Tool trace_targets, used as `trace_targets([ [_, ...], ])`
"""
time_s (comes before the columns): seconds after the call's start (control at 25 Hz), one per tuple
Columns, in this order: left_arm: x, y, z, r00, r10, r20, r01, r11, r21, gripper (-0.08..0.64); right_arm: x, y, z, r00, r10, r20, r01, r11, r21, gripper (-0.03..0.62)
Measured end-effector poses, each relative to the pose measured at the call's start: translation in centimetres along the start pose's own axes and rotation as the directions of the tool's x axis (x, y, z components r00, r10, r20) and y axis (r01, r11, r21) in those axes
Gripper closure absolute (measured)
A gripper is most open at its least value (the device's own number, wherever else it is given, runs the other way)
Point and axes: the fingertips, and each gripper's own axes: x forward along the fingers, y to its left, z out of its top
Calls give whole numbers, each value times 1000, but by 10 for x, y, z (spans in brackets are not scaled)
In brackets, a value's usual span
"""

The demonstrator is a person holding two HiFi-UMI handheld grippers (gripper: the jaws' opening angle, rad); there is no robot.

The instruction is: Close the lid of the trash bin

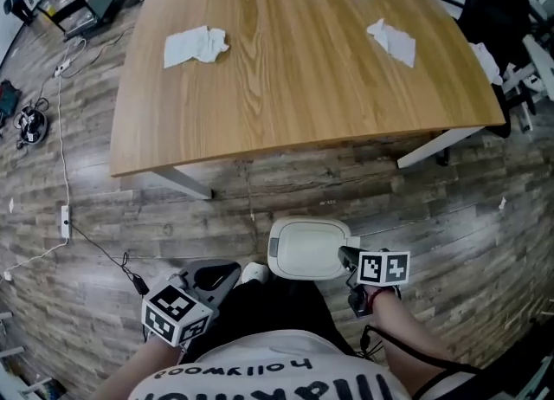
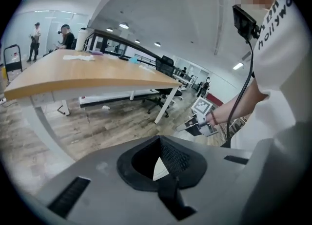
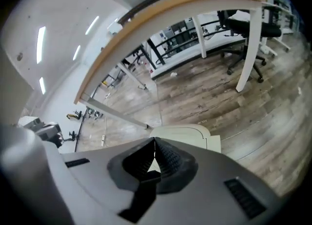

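Head view is looking steeply down on a plank floor (image 1: 86,182), with a wooden table (image 1: 294,69) standing ahead. At lower left, the left gripper (image 1: 221,275) is hovering above the floor. In the left gripper view its jaws are pressing together tip to tip, with nothing between them. Just to its right, the trash bin (image 1: 275,255) is sitting on the floor near the table's edge, its pale lid (image 1: 307,247) lying flat on top. The right gripper (image 1: 346,257) is hanging at the bin's right edge, jaws likewise pressing together and empty. Whether it is touching the lid cannot be told.

Left gripper (image 2: 159,140), right gripper (image 3: 154,142): both closed
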Motion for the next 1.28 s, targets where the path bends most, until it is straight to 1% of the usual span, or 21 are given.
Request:
trace_targets([
  [0.12, -4, -11, 21, 1000, -11, 28, 10, 1000, 28, 554, -61, 14, 14, 994, 35, 104, -40, 998, 40, 581],
  [0.2, -5, -15, 35, 999, -10, 42, 8, 998, 68, 554, -102, 24, 26, 980, 64, 190, -79, 994, 74, 581],
  [0.24, -3, -16, 44, 999, -9, 45, 4, 994, 110, 554, -123, 30, 36, 965, 80, 248, -105, 991, 87, 581],
  [0.32, -1, -18, 63, 998, -19, 61, 8, 984, 176, 554, -164, 43, 60, 918, 106, 382, -149, 985, 85, 581],
  [0.36, -2, -21, 73, 996, -35, 80, 21, 985, 174, 554, -185, 49, 70, 885, 113, 452, -161, 985, 69, 581],
  [0.4, -3, -25, 84, 993, -60, 104, 44, 988, 151, 554, -207, 55, 78, 844, 119, 524, -166, 985, 43, 581],
  [0.44, -4, -30, 94, 988, -90, 127, 74, 989, 126, 554, -230, 61, 86, 792, 126, 597, -163, 987, 7, 581],
  [0.48, -4, -35, 105, 982, -122, 142, 105, 987, 118, 554, -254, 68, 94, 732, 138, 667, -153, 988, -37, 581],
  [0.52, -5, -41, 116, 978, -152, 146, 132, 982, 137, 554, -277, 75, 99, 669, 157, 727, -140, 987, -84, 581],
  [0.56, -5, -46, 127, 974, -176, 141, 151, 973, 174, 554, -298, 82, 104, 610, 178, 772, -123, 984, -130, 581],
  [0.6, -6, -50, 137, 971, -196, 135, 164, 963, 213, 554, -316, 89, 106, 564, 196, 802, -102, 981, -167, 581],
  [0.64, -8, -54, 146, 967, -214, 135, 178, 955, 238, 554, -330, 93, 107, 535, 204, 820, -75, 978, -194, 581],
  [0.68, -10, -58, 154, 962, -232, 144, 192, 950, 247, 554, -340, 95, 107, 522, 202, 829, -42, 977, -211, 581],
  [0.72, -13, -60, 161, 956, -246, 157, 204, 948, 246, 554, -345, 95, 105, 524, 189, 830, -4, 976, -220, 581],
  [0.8, -17, -60, 168, 950, -253, 182, 205, 947, 245, 554, -344, 90, 98, 557, 144, 818, 66, 974, -216, 581],
  [0.84, -19, -58, 169, 951, -242, 190, 190, 949, 253, 554, -342, 87, 95, 572, 122, 811, 83, 975, -205, 581],
  [0.88, -20, -55, 170, 954, -225, 196, 170, 950, 262, 554, -340, 84, 93, 581, 107, 807, 83, 978, -189, 581],
  [0.96, -21, -50, 170, 960, -194, 202, 137, 954, 266, 554, -336, 79, 88, 587, 93, 805, 61, 985, -158, 581],
  [1.12, -22, -48, 169, 958, -195, 208, 139, 957, 256, 554, -323, 74, 81, 608, 78, 790, 42, 991, -129, 583],
  [1.2, -21, -48, 170, 957, -198, 212, 140, 955, 261, 554, -316, 72, 81, 626, 70, 777, 51, 990, -131, 583],
  [1.28, -20, -48, 169, 957, -198, 213, 139, 955, 262, 554, -309, 71, 81, 653, 62, 755, 66, 988, -139, 581],
])
